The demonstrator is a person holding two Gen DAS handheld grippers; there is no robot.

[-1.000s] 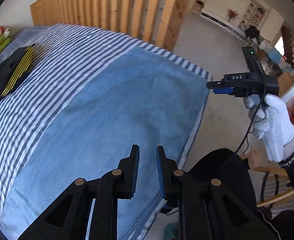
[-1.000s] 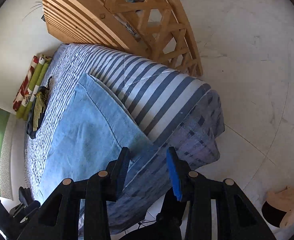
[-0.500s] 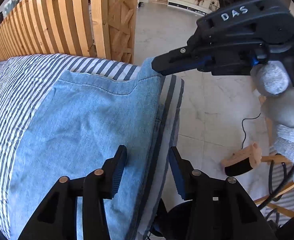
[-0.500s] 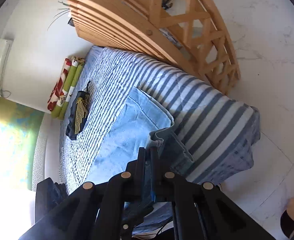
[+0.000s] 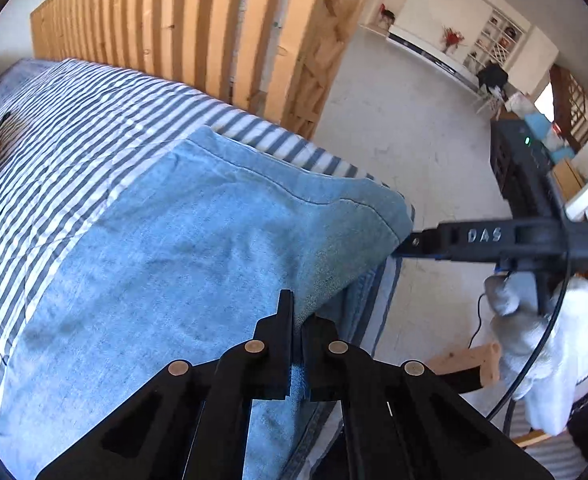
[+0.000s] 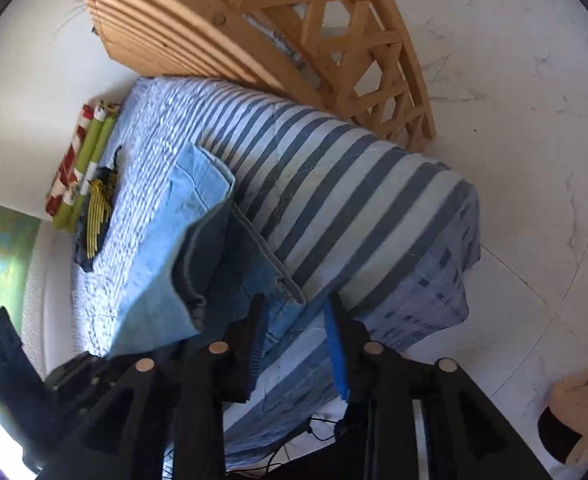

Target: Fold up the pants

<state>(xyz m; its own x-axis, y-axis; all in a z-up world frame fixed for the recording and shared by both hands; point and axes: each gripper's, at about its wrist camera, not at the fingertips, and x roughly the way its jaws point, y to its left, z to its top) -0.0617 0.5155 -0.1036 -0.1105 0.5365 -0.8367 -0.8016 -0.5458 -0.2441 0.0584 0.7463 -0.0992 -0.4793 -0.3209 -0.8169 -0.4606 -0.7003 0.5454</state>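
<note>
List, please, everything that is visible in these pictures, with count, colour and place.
pants: one, light blue denim, spread on the bed
bed cover: one, blue and white stripes, under the pants
wooden railing: one, light brown, behind the bed
garment: one, black with yellow stripes, far end of the bed
rolls: several, green and red-white, against the wall
gloved hand: one, white, holding the right tongs
left tongs: black, shut on the pants' edge
right tongs: black, blue pads, open at the pants' corner
</note>
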